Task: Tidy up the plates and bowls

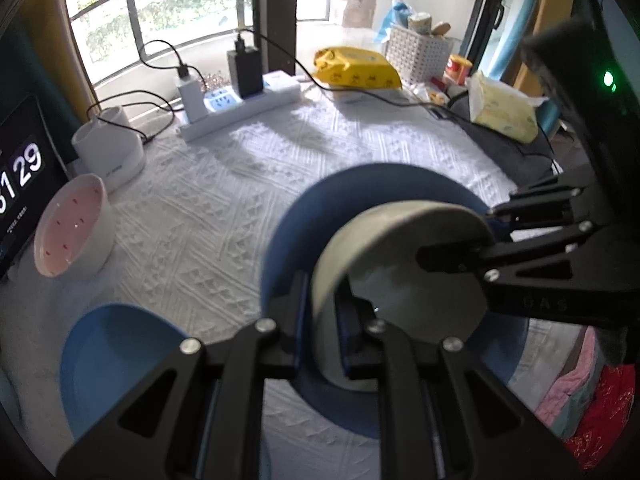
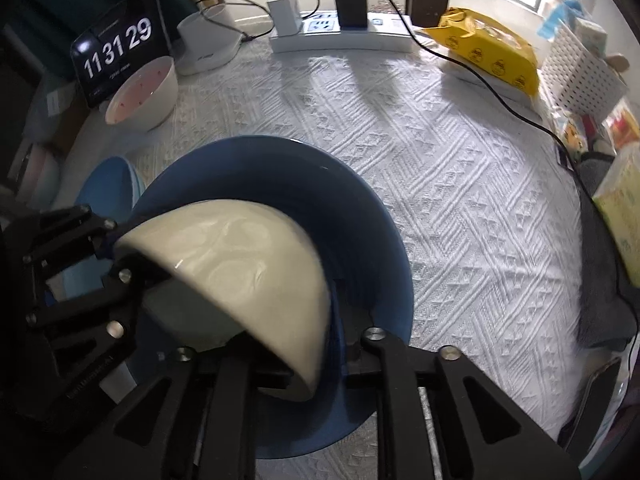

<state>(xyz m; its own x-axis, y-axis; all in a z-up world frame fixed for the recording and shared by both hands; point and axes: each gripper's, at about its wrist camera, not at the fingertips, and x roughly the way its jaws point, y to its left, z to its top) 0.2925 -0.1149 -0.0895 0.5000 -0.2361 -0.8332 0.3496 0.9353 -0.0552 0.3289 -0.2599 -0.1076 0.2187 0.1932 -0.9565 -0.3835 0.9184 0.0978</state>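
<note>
A cream bowl (image 1: 400, 292) (image 2: 240, 248) hangs tilted inside a dark blue plate (image 1: 360, 188) (image 2: 280, 168) on the white tablecloth. My left gripper (image 1: 324, 320) (image 2: 116, 248) is shut on the bowl's near rim, one finger inside and one outside. From the other side my right gripper (image 2: 320, 352) (image 1: 480, 232) straddles the opposite rim, its jaws close on the wall. Its inner finger is hidden behind the bowl in the right wrist view. A light blue bowl (image 1: 120, 352) (image 2: 108, 188) lies left of the plate. A white bowl with a pink inside (image 1: 72, 232) (image 2: 140, 92) stands further back left.
A clock screen (image 2: 116, 48) and a white device (image 2: 208, 40) stand at the back left. A power strip (image 1: 240, 108) with chargers lies along the window. A yellow pack (image 2: 492, 52), a white basket (image 2: 580, 68) and a tissue pack (image 1: 504, 108) crowd the right. A black cable (image 2: 500, 100) crosses the cloth.
</note>
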